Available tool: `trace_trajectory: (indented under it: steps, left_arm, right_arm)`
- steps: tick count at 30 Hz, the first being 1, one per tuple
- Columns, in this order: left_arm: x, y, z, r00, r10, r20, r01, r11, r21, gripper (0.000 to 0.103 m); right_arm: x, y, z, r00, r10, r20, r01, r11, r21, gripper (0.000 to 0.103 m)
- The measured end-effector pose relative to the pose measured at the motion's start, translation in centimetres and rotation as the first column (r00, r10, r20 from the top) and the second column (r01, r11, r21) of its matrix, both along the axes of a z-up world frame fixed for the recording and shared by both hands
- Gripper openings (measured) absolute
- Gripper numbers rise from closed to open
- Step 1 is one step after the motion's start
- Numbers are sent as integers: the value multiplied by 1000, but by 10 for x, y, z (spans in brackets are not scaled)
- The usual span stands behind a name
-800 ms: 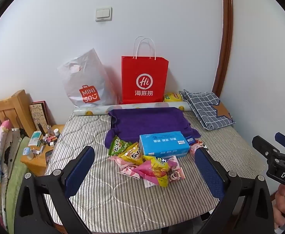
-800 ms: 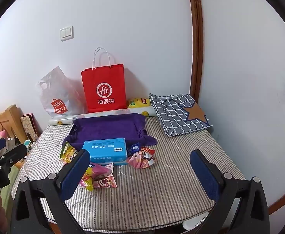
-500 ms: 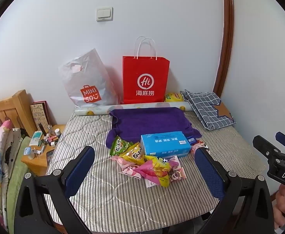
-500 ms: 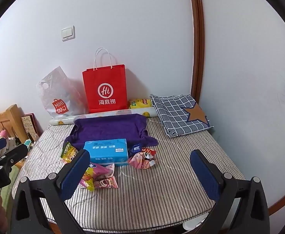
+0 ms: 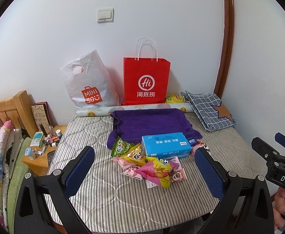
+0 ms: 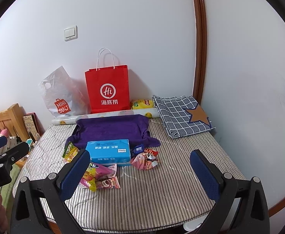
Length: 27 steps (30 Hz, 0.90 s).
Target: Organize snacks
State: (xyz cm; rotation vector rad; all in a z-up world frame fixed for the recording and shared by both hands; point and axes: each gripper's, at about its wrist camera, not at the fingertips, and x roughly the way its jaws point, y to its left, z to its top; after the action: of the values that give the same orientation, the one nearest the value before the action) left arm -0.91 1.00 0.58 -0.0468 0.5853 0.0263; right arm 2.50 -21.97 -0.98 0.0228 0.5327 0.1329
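Note:
A pile of snack packets (image 5: 152,167) in pink, yellow and green lies on the striped mattress (image 5: 123,198), in front of a blue tissue box (image 5: 165,144). In the right wrist view the pile (image 6: 101,177) lies left of a pink packet (image 6: 145,159) and a small blue packet (image 6: 138,148). A red paper bag (image 5: 146,81) and a white MINISO plastic bag (image 5: 87,85) stand against the wall. My left gripper (image 5: 144,167) is open and empty, above the near part of the mattress. My right gripper (image 6: 139,172) is open and empty too.
A purple towel (image 5: 150,121) lies behind the tissue box. A checked cloth with a star (image 5: 208,109) lies at the back right. A yellow packet (image 5: 174,98) and a paper roll (image 5: 134,110) lie by the wall. A cluttered wooden nightstand (image 5: 43,148) stands left.
Both views have shifted slightly; the scene sits a little to the right and nearer. Nothing on the mattress has moved and both grippers stay open.

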Motion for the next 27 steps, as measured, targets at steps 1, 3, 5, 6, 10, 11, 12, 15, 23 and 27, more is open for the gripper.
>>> trace_trajectory:
  steps: [1, 3, 5, 6, 10, 11, 12, 15, 23, 27]
  left_arm:
    - [0, -1, 0, 1000, -1, 1, 1, 1000, 1, 101]
    - [0, -2, 1, 1000, -2, 2, 2, 1000, 2, 101]
    - [-1, -2, 1, 1000, -2, 4, 2, 1000, 3, 101]
    - [-1, -3, 1, 1000, -3, 3, 3, 1000, 3, 101]
    - [-2, -4, 1, 1000, -3, 5, 3, 1000, 8, 101]
    - [-3, -5, 1, 1000, -4, 5, 4, 1000, 6, 101]
    - [-2, -4, 1, 1000, -5, 4, 5, 1000, 4, 101]
    - [-2, -5, 2, 1000, -10, 6, 10, 1000, 6, 101]
    - [0, -6, 1, 1000, -26, 6, 26, 1000, 1, 101]
    - [4, -6, -2, 1000, -28, -6, 28, 1000, 0, 101]
  right_arm:
    - [0, 1, 1, 1000, 2, -10, -2, 1000, 3, 103]
    - [1, 1, 1, 1000, 2, -30, -2, 1000, 0, 103]
    - [1, 1, 1, 999, 3, -44, -3, 1000, 3, 103]
    - [1, 1, 1, 999, 4, -48, -4, 1000, 3, 103]
    - [1, 1, 2, 999, 4, -51, -4, 1000, -3, 103]
    - [1, 1, 2, 999, 5, -53, -5, 1000, 1, 103]
    - [1, 1, 2, 999, 7, -53, -7, 1000, 2, 103]
    - [1, 0, 2, 999, 7, -54, -7, 1000, 0, 103]
    - [1, -1, 2, 999, 7, -40, -6, 1000, 19, 103]
    - [2, -1, 0, 999, 11, -34, -10, 999, 33, 103]
